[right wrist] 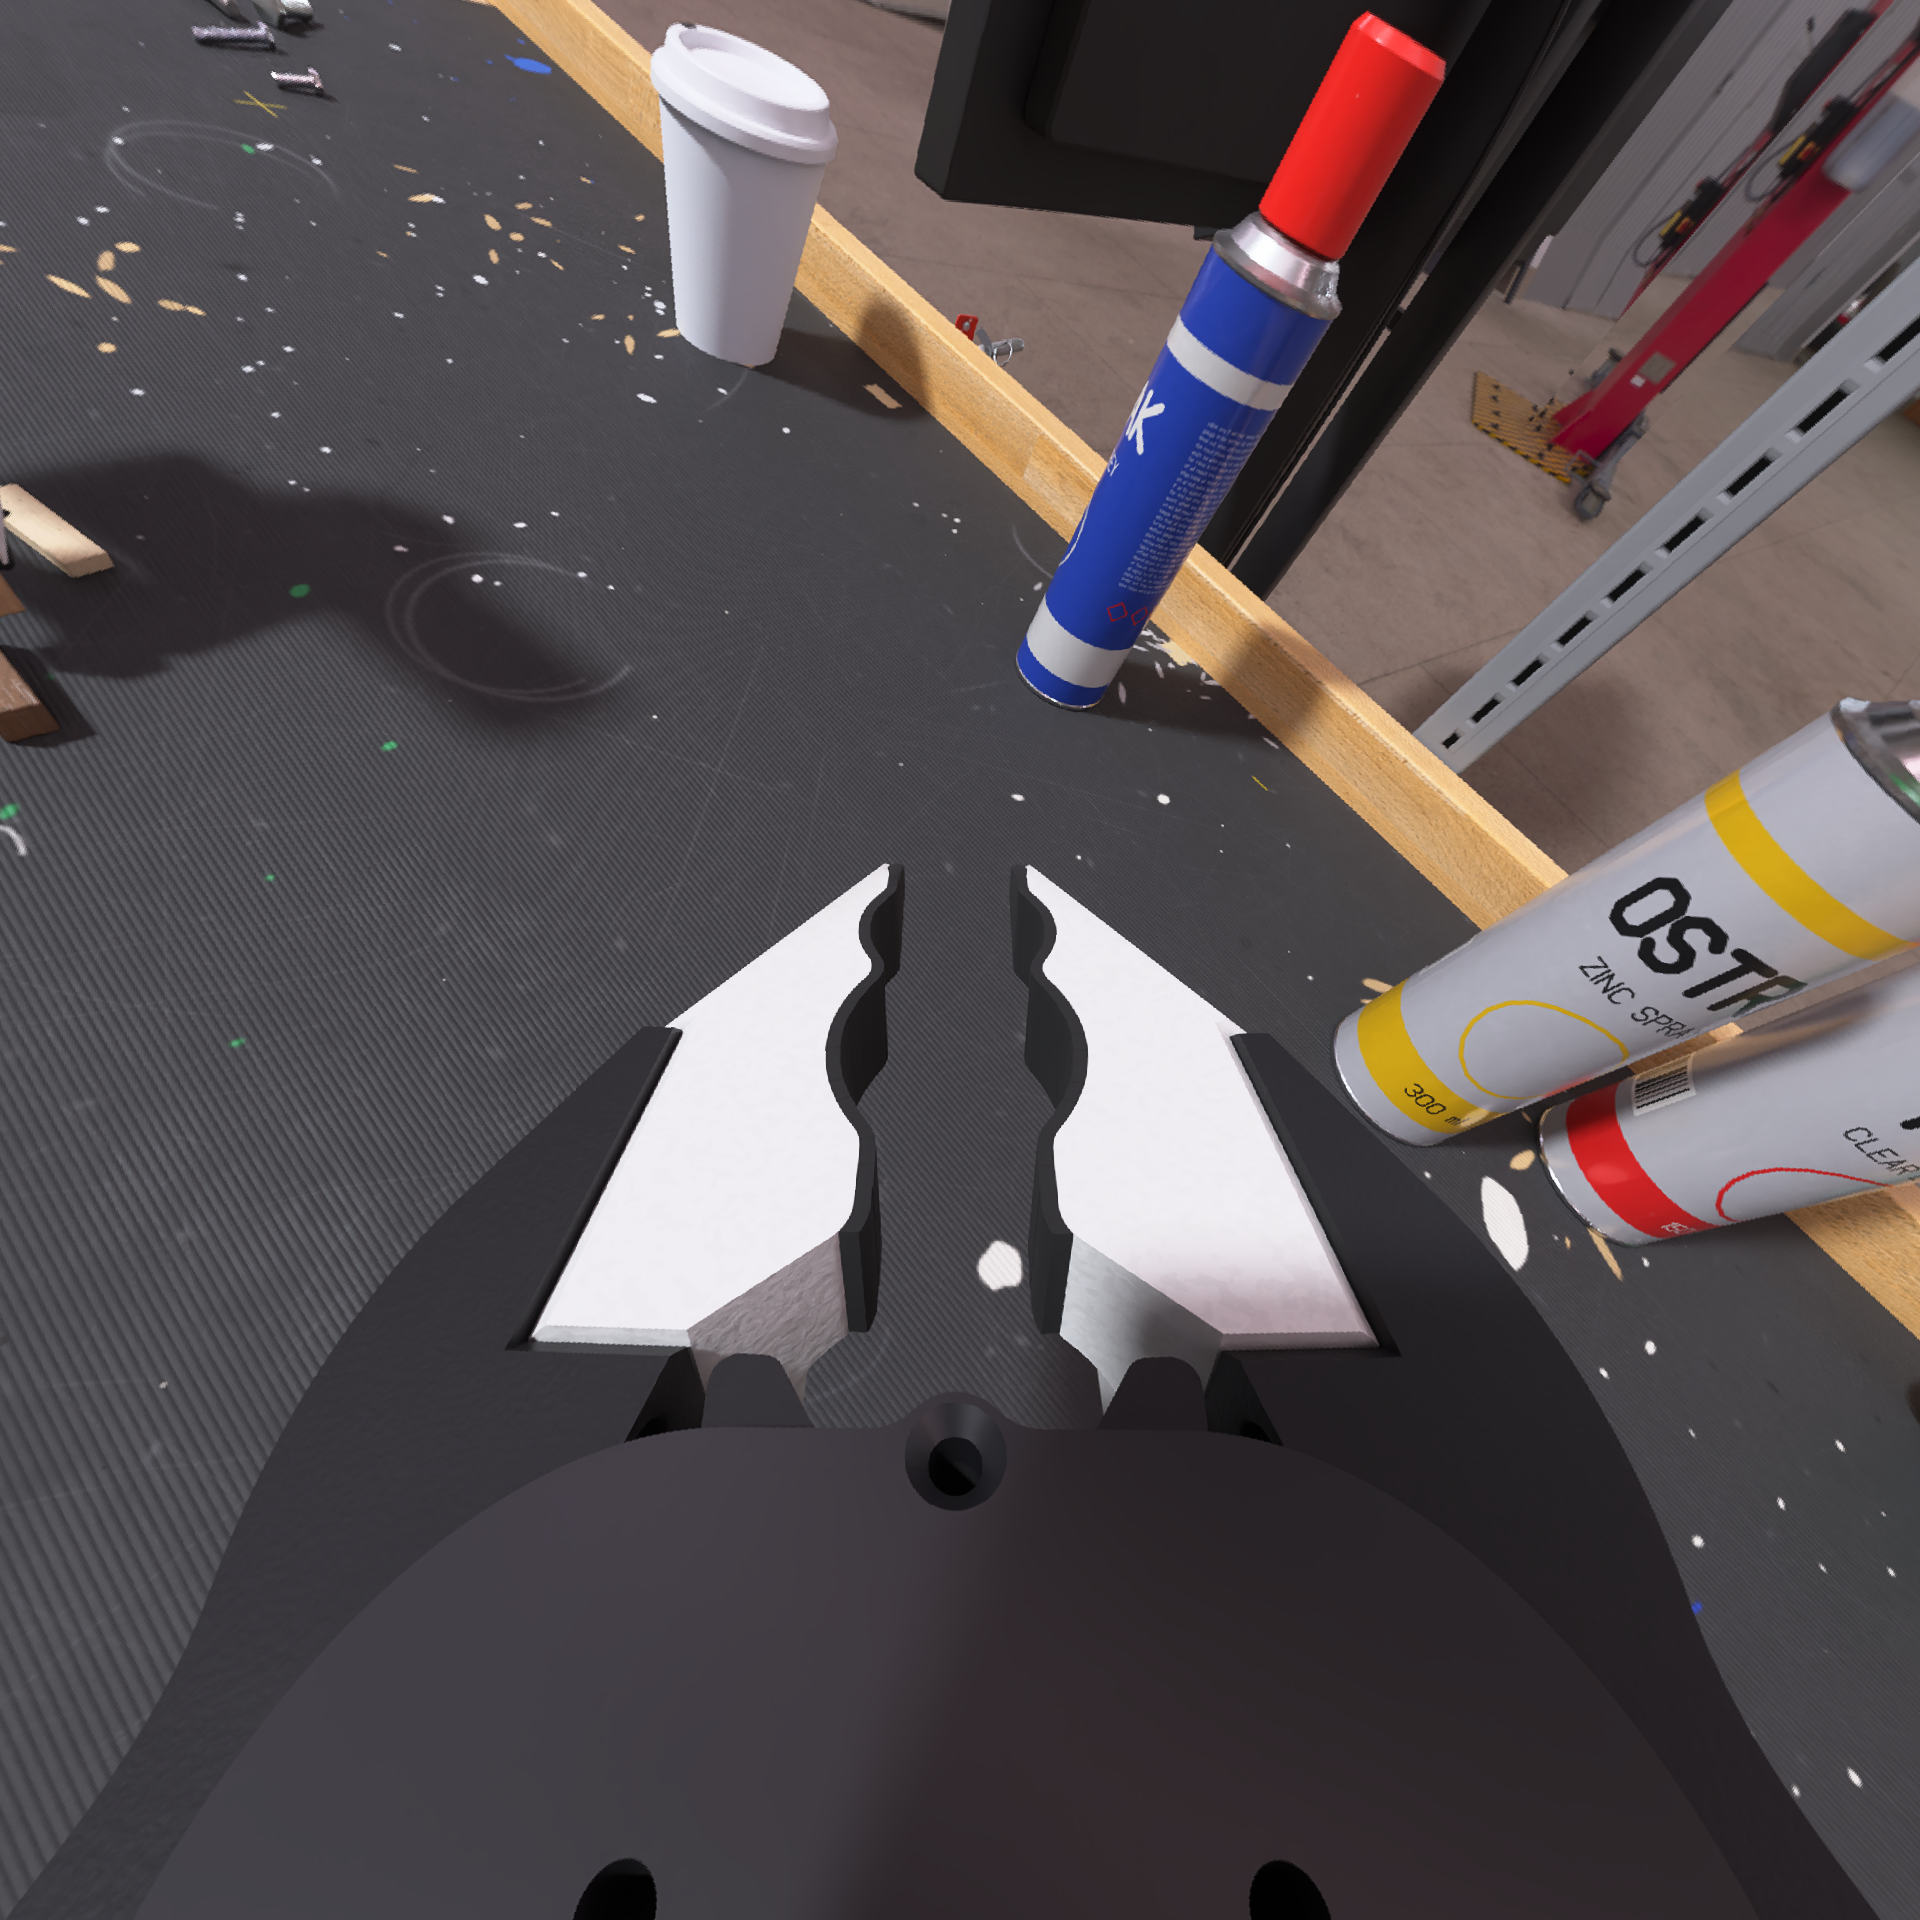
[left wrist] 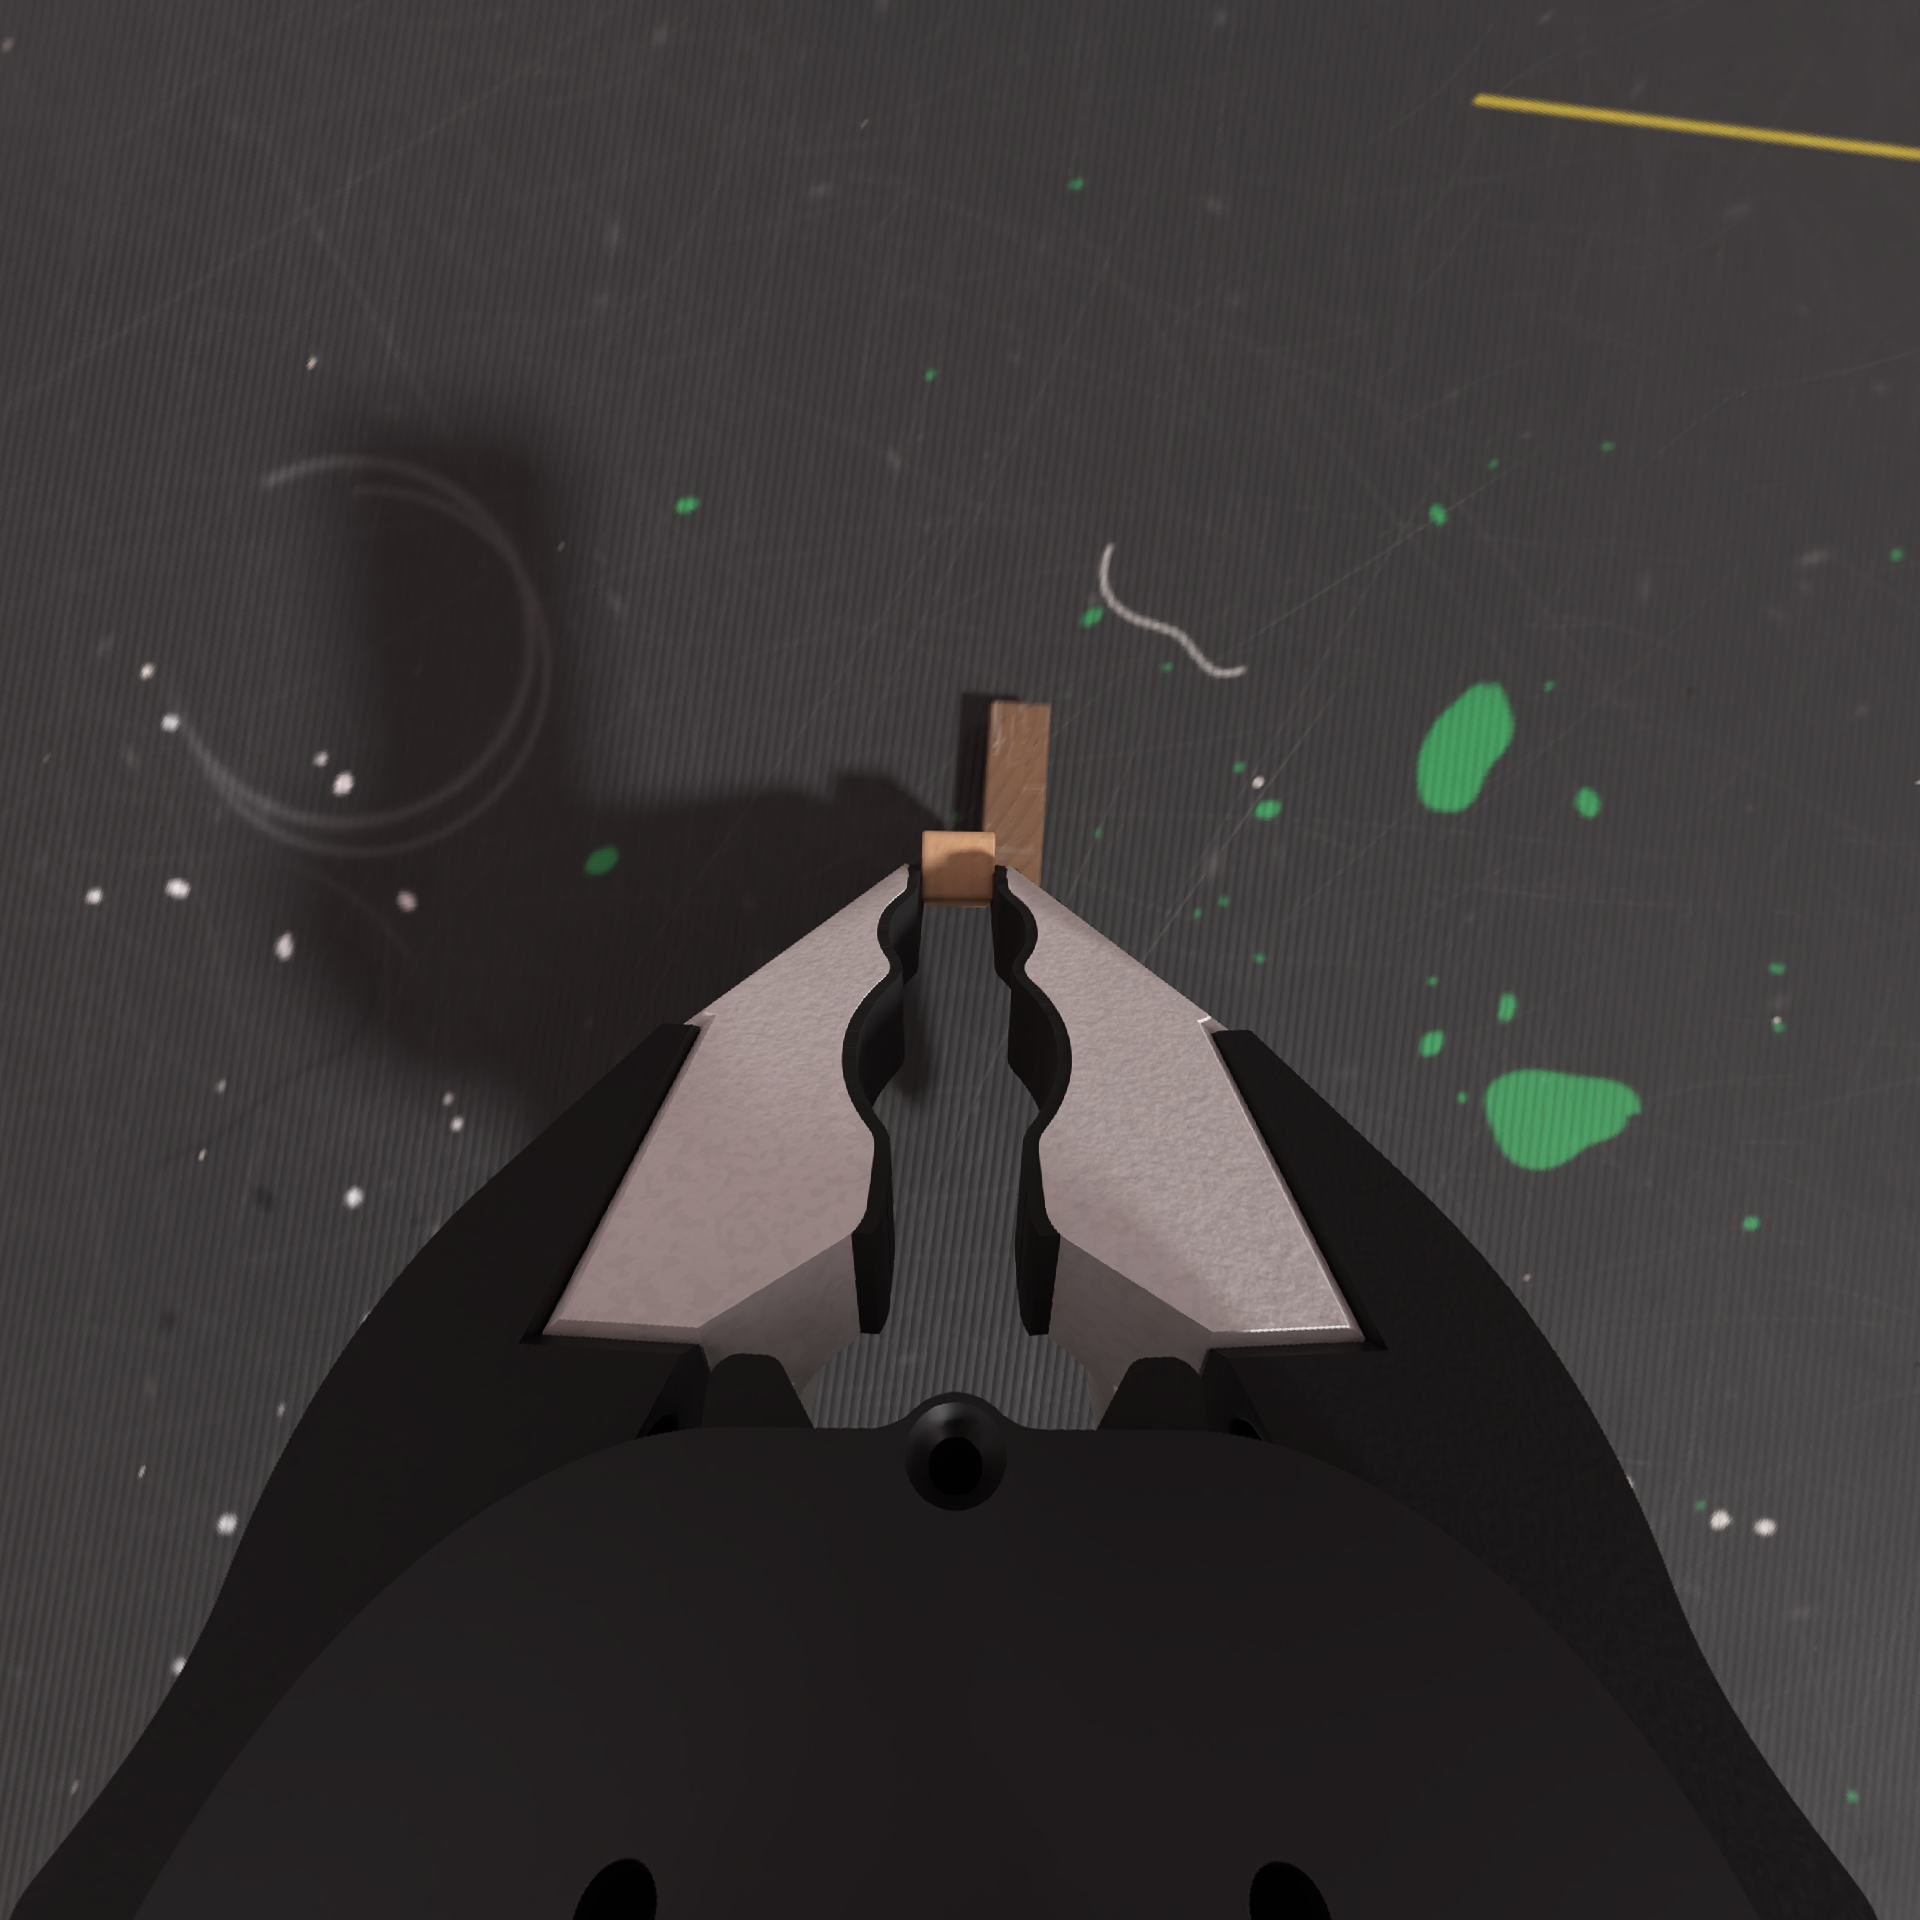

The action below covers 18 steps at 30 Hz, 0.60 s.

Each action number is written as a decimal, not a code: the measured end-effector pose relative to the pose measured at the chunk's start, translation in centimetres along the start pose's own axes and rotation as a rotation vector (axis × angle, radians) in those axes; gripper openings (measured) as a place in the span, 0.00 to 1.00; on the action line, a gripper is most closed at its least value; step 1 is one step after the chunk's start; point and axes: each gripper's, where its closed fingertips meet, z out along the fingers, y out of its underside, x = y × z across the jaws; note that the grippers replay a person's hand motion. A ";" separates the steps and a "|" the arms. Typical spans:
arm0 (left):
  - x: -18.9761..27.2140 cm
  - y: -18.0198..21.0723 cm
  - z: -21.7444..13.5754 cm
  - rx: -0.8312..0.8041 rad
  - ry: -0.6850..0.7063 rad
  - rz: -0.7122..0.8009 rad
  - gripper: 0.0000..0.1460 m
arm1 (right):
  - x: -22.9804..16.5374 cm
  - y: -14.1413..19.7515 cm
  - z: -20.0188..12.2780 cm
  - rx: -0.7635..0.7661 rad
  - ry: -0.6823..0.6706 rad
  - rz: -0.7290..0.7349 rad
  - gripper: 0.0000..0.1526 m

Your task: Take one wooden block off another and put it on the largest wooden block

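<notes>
Between its fingertips the left gripper pinches a small wooden block above the dark, paint-flecked bench, with a longer block lying just beyond. Over the same bench the right gripper hangs spread and empty; farther off stand a blue spray can and a white cup near the wooden edge, workshop floor beyond.

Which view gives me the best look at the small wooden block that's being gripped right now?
The left wrist view: the small wooden block sits centred between the fingertips of the left hand-held gripper, above the dark mat. The right wrist view does not show it, only other wood pieces at its left edge.
</notes>
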 end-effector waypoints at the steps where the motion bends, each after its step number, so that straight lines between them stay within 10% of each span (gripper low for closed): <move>1: 0.3 -0.4 0.2 0.008 0.011 0.007 0.09 | 0.0 0.0 0.0 -0.002 0.000 -0.002 0.13; 7: 1.1 -1.4 1.3 0.021 0.046 0.028 0.09 | 0.0 0.3 0.1 -0.011 0.000 -0.006 0.13; 18: 0.6 2.6 -2.5 -0.030 0.017 -0.053 0.46 | -0.4 0.5 0.3 -0.016 -0.012 -0.010 0.13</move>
